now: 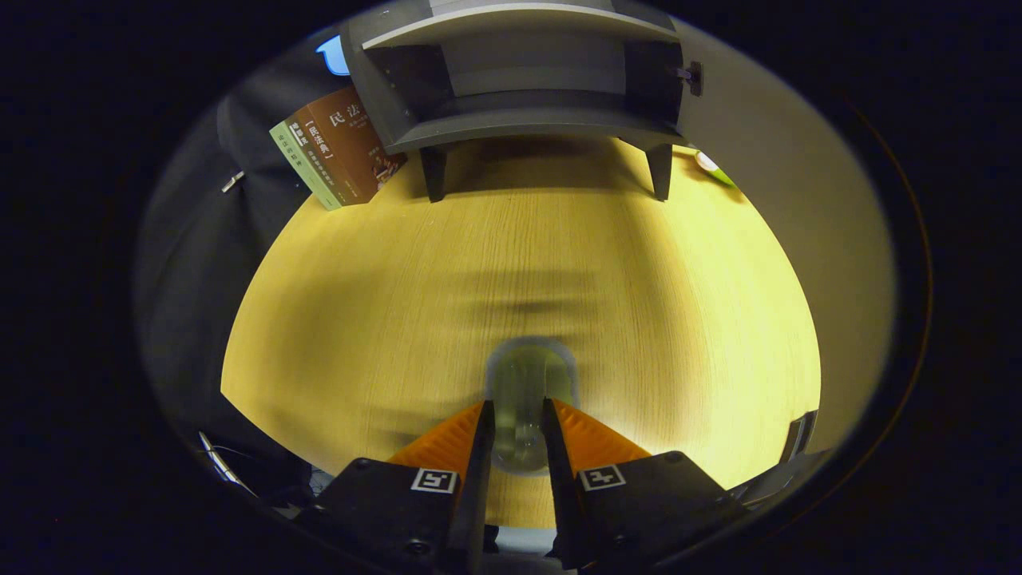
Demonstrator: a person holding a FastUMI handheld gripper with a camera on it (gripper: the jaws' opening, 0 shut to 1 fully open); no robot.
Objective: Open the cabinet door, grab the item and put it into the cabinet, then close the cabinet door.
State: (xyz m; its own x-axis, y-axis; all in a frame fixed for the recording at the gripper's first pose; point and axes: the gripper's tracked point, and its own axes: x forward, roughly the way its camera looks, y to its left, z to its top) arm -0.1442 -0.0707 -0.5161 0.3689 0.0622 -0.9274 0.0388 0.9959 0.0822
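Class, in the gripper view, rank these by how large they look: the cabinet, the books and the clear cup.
1. cabinet
2. books
3. clear cup

The cup sits between the tongs, which are closed on it. It is nearest the camera, so its place against the books is unsure.

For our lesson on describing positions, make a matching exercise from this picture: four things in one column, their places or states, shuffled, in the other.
Things
1. clear glass
2. cabinet
3. books
4. green item

Places or states
A. leaning beside the cabinet, by one front leg
B. held between the gripper fingers
C. on the wooden table by the cabinet's other front leg
D. far across the table, door open, shelves bare

Pairs: 1-B, 2-D, 3-A, 4-C
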